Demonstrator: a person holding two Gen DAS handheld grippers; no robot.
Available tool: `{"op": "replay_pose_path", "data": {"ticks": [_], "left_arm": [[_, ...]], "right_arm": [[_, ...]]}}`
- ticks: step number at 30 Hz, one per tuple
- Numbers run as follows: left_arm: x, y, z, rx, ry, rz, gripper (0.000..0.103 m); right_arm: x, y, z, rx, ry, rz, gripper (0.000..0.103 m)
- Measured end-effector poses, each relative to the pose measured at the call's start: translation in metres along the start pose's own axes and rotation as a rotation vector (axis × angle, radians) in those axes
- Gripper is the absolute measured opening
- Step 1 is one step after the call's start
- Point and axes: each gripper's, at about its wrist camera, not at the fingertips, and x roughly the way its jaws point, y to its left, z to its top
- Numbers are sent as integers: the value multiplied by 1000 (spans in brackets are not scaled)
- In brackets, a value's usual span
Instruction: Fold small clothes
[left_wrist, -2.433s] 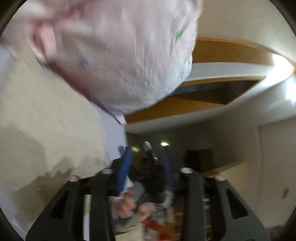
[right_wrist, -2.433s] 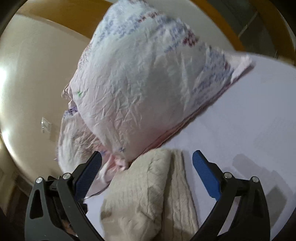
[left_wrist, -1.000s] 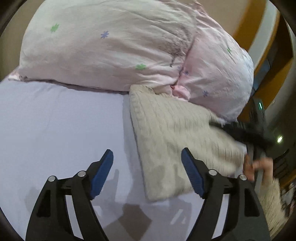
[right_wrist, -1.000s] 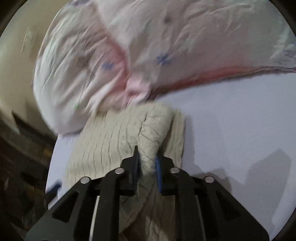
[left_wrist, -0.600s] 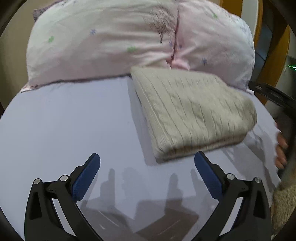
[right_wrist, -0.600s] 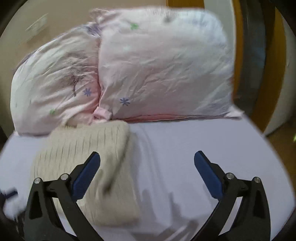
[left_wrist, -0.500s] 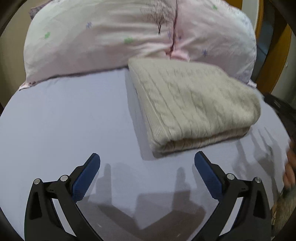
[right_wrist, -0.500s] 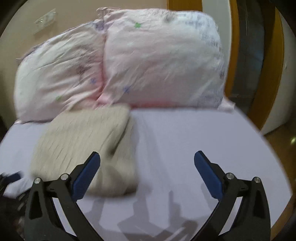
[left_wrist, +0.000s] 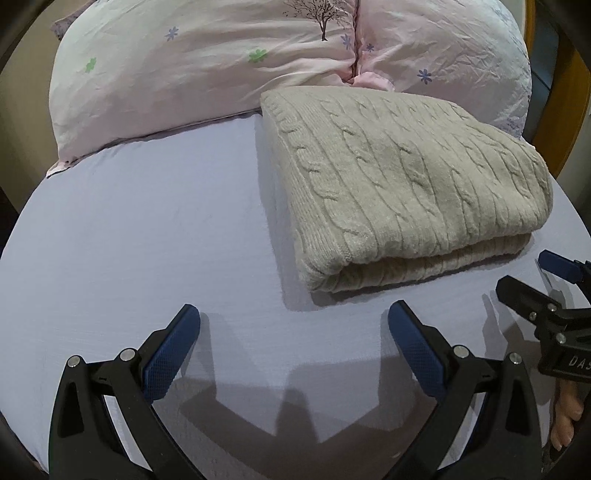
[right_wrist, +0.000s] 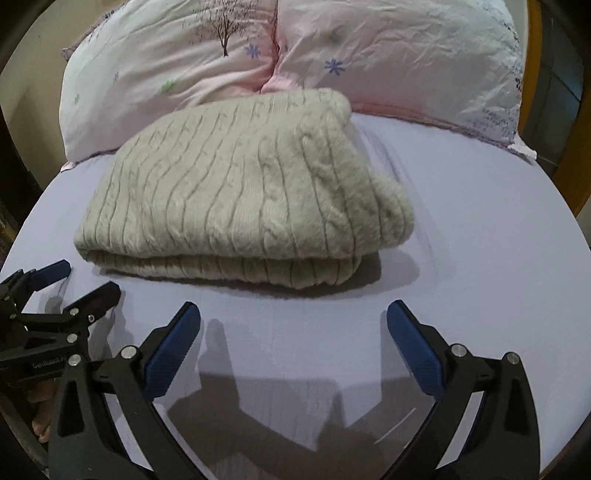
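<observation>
Both tongs, left gripper (left_wrist: 293, 328) and right gripper (right_wrist: 293, 326), are hovering spread wide, gripping nothing. Just ahead of them I'm seeing the folded beige cable-knit sweater (left_wrist: 399, 181) lying on the lavender bedsheet (left_wrist: 147, 221).

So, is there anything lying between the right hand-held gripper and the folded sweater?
Nothing. In the right wrist view, only bare lavender sheet and shadow lie between the open right hand-held gripper and the sweater.
</observation>
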Motion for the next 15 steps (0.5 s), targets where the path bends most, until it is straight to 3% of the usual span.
{"op": "replay_pose_path", "data": {"ticks": [7, 15], "left_arm": [[-1, 1, 0, 5, -3, -2, 102], [-1, 1, 0, 5, -2, -3, 102]], "right_arm": [[5, 14, -3, -47, 22, -60, 101], [4, 15, -2, -48, 22, -55, 101]]}}
